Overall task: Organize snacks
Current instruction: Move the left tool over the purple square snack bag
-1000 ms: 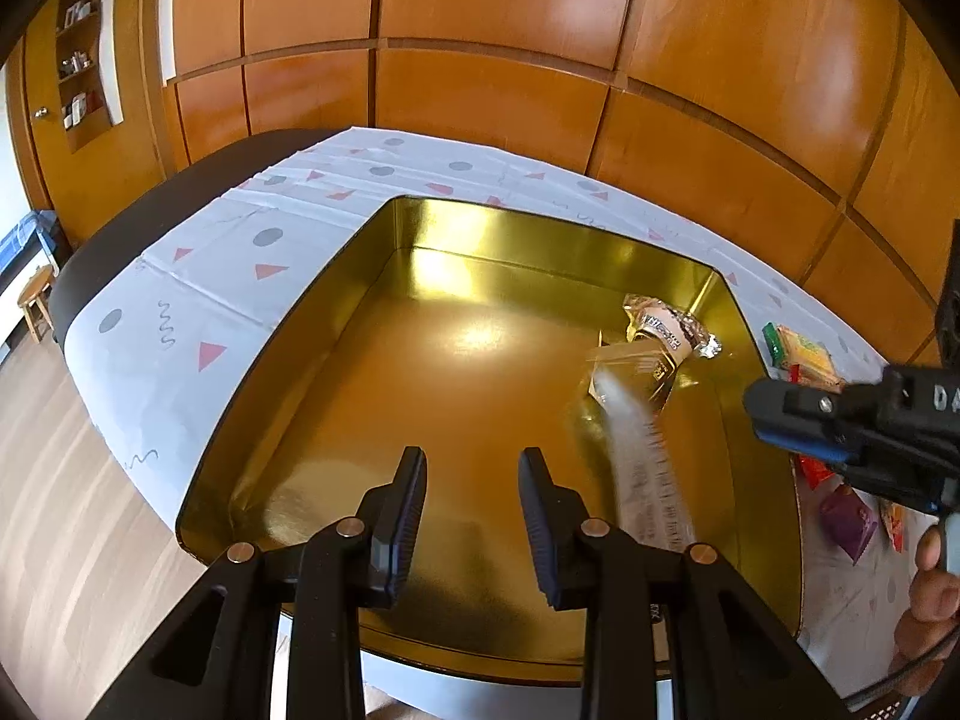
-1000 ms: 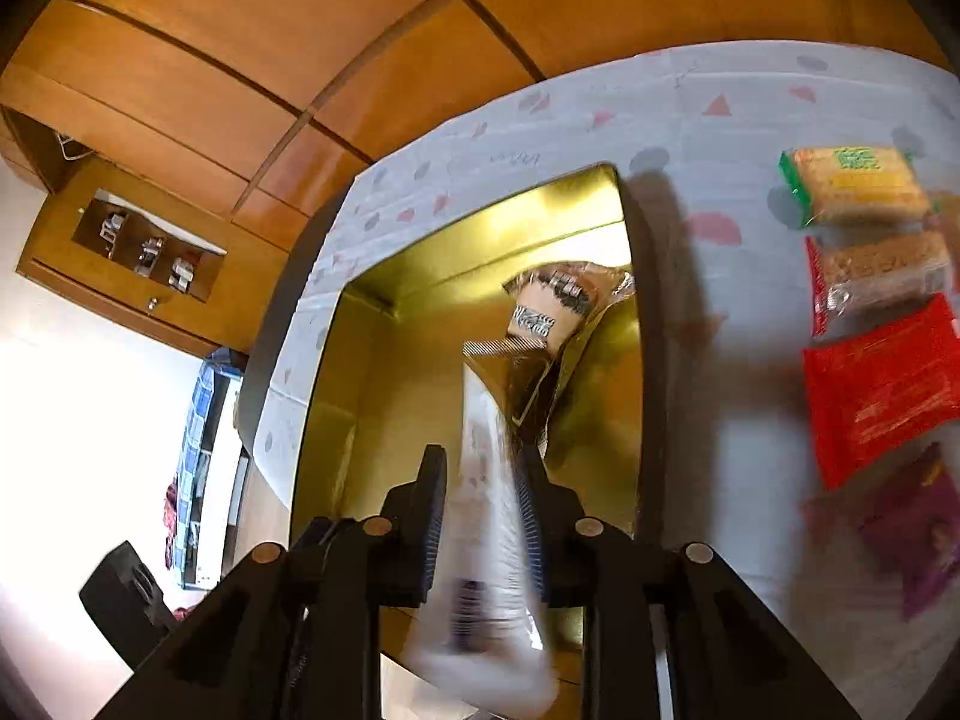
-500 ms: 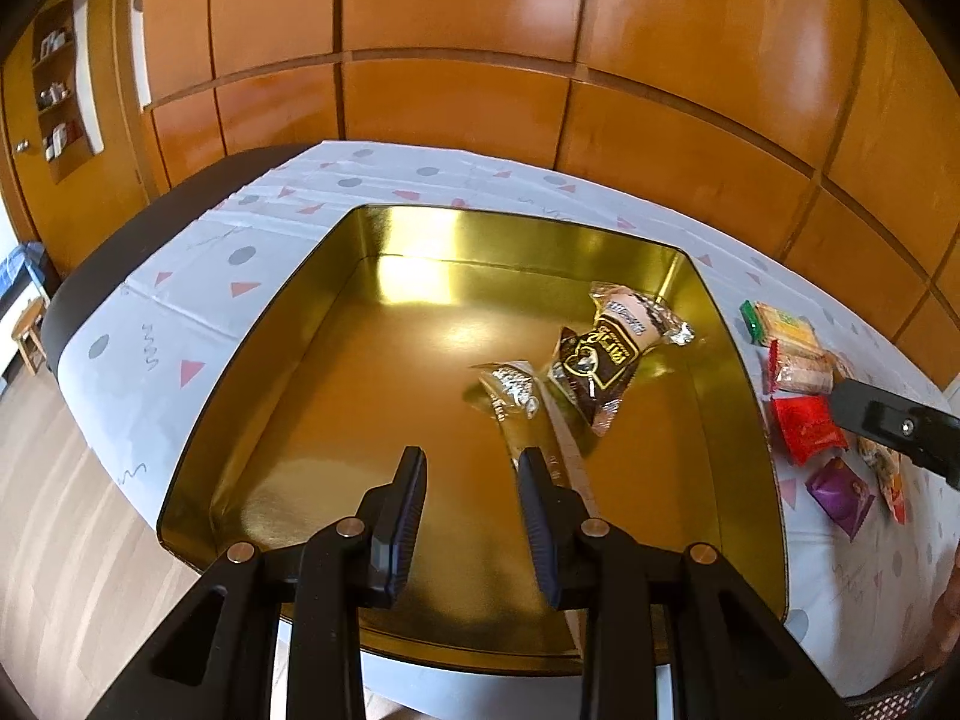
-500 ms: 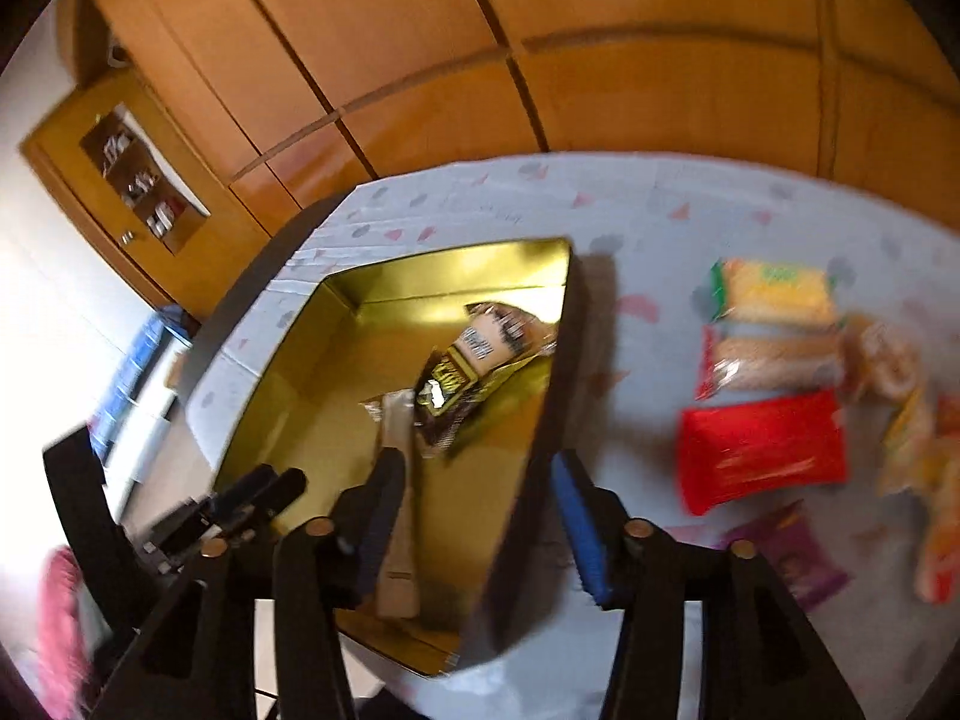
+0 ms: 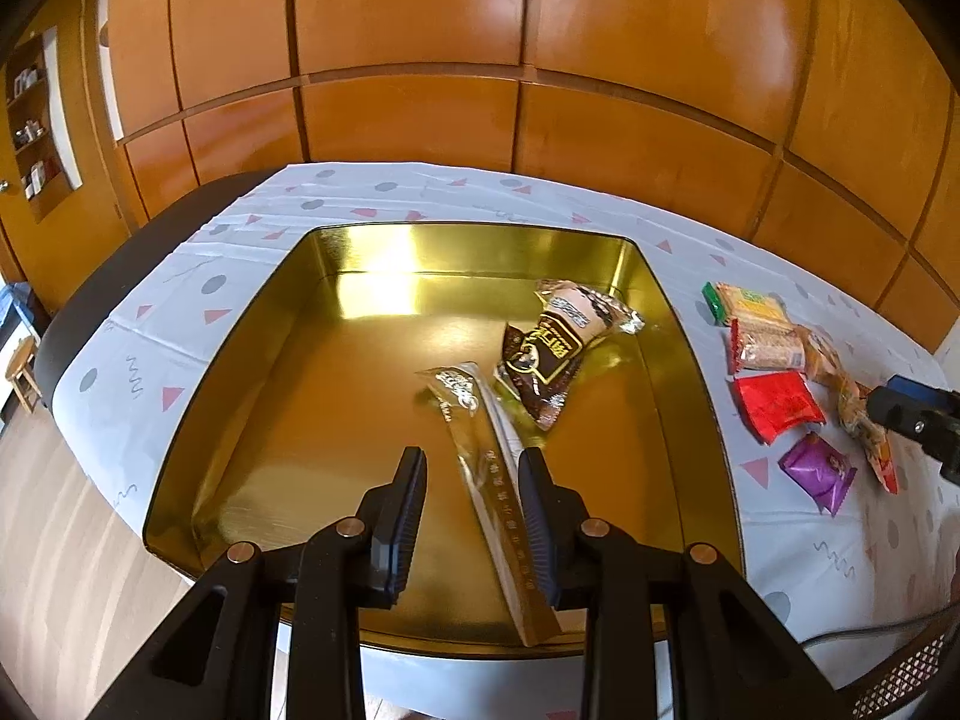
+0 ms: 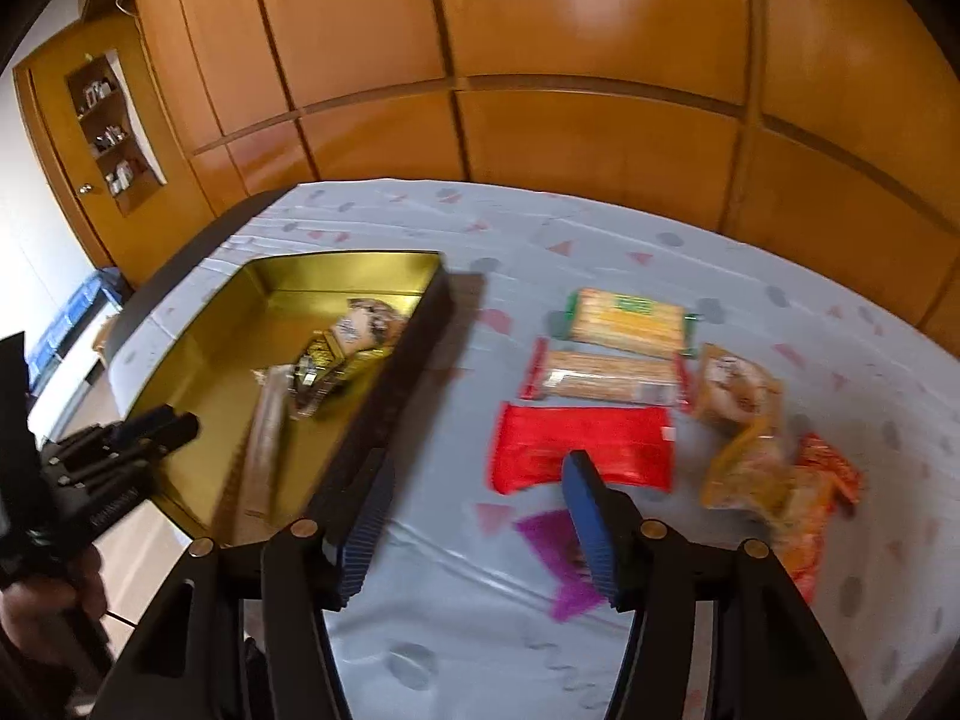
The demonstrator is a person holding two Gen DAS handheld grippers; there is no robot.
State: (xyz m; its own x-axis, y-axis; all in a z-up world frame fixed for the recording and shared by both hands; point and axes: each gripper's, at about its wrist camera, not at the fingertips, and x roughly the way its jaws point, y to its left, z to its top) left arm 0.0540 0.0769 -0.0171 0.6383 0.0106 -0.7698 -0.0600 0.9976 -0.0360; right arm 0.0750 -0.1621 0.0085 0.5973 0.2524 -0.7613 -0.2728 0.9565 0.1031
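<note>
With two snacks in the tin, I swung my right gripper, jaws opening and empty, toward the red pack; left gripper hung narrowly parted, empty. Next: straddle, pinch.

Both of my wrist views are bright and warm in tone. Daylight enters from the left edge, where each frame washes out to white. The gold tin throws strong glare off its far wall and floor. The wood panelling carries soft sheen patches. Fisheye distortion bends the panel lines and darkens the frame corners. My left view is sharp throughout. My right view is smeared: the red packet and the counter pattern are blurred. The tin casts a dark shadow beside its wall.
</note>
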